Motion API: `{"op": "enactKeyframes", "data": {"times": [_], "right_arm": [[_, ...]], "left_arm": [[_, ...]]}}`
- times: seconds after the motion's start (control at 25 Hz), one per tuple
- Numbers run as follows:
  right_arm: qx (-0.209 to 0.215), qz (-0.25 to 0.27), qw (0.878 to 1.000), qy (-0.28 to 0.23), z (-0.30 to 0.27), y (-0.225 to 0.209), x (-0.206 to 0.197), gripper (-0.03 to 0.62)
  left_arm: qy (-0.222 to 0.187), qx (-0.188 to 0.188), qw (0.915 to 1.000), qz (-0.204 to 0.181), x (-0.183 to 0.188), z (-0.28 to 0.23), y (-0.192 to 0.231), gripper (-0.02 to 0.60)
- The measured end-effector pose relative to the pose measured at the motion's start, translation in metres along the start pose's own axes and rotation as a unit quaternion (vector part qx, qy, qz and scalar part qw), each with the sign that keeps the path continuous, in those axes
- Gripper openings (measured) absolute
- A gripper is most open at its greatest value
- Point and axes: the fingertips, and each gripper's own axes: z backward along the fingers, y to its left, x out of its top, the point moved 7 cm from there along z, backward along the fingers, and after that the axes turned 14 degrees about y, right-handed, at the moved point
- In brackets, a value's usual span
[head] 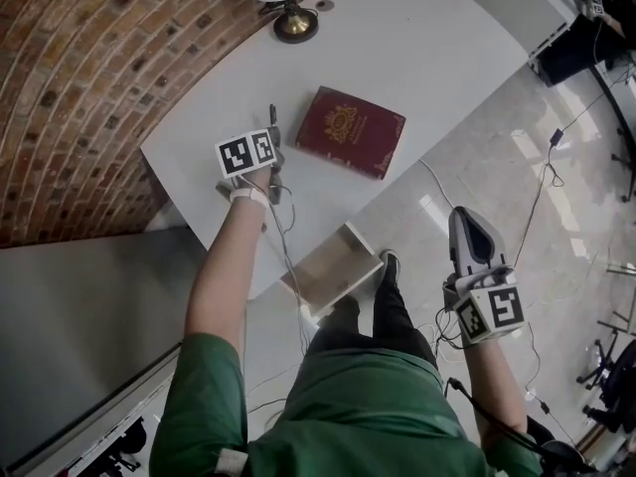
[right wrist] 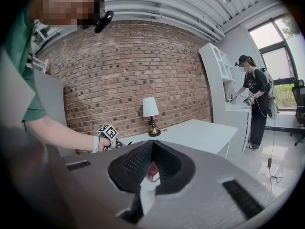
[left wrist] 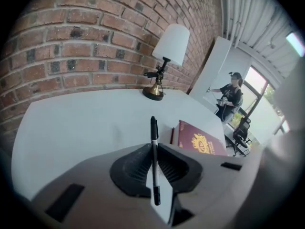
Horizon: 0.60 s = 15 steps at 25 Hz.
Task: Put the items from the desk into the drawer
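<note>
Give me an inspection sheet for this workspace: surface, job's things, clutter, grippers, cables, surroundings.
Surface: white desk.
Job's things: pen lifted off desk; book flat on desk; drawer open.
Clutter: lamp at desk's far end.
Grippers: left gripper jaws shut on pen; right gripper jaws shut, empty, off the desk.
Cables: cable trails from left gripper; floor cables.
Surroundings: brick wall; person standing behind.

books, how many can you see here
1: a dark red book lies flat on the white desk, right of the left tongs, which grip a pen. None shows in the open drawer, though it is only partly visible.
</note>
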Motion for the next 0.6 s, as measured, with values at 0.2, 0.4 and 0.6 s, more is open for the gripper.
{"op": "enactKeyframes", "data": {"times": [0.2, 0.4, 0.6], "right_arm": [[-0.004, 0.029, 1.000, 0.001, 0.002, 0.016, 0.002, 0.003], [0.006, 0.025, 0.999, -0.024, 0.006, 0.041, 0.009, 0.003], [-0.006, 0.050, 0.998, -0.026, 0.011, 0.053, 0.010, 0.003]], "left_arm": [[-0.036, -0.043, 0.9977, -0.037, -0.014, 0.036, -0.024, 0.041], [-0.062, -0.084, 0.9915, -0.078, -0.040, 0.075, -0.048, 0.040], [-0.074, -0.135, 0.9791, -0.133, -0.082, 0.103, -0.076, 0.040]]}}
